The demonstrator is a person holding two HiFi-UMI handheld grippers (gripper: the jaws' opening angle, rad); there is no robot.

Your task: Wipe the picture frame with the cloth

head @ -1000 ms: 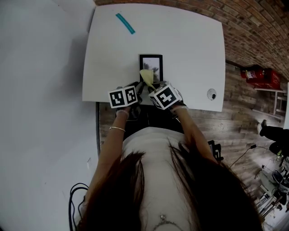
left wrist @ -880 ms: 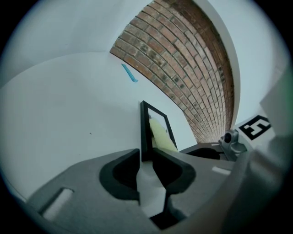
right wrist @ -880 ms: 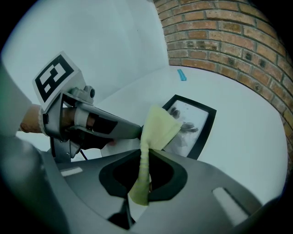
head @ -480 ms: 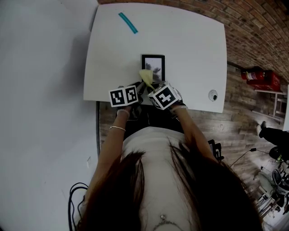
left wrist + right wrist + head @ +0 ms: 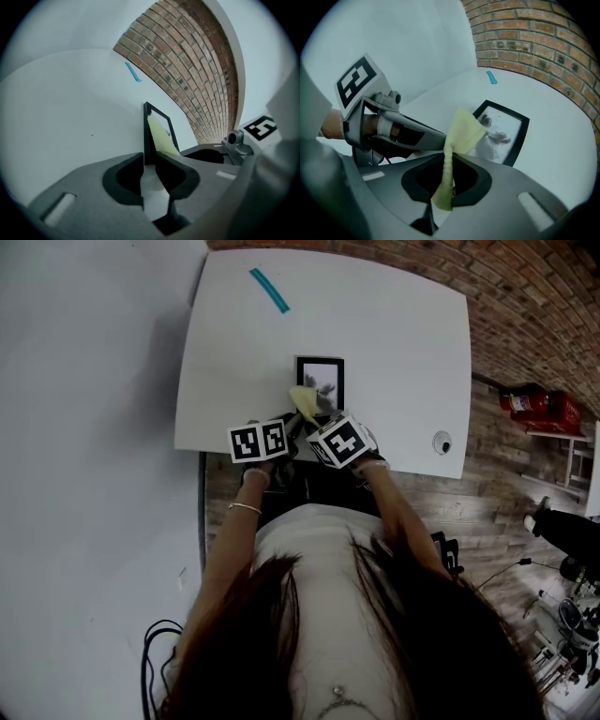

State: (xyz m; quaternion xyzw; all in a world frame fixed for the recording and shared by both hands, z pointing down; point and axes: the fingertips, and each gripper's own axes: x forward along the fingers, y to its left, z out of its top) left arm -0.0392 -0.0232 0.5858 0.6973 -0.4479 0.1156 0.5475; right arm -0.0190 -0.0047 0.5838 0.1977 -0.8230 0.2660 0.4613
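Picture frame [image 5: 323, 376]: small rectangle with a black border; the glass front shows a pale picture and reflections.
Frame pose: face up on the white table [image 5: 394, 324], near its front edge, long side running away from the person.
Frame hold: near end between the jaws of the left gripper [image 5: 150, 159], which have just been closing and press its edge.
Cloth [image 5: 464, 133]: pale yellow, twisted thin where the right gripper [image 5: 449, 157] pinches it, fanning out beyond.
Cloth place: over the frame's near left corner.

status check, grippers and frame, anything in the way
Left gripper jaws just closing onto picture frame near edge. Right gripper shut on cloth, loose end on the frame. Blue strip far up the table, out of the way.
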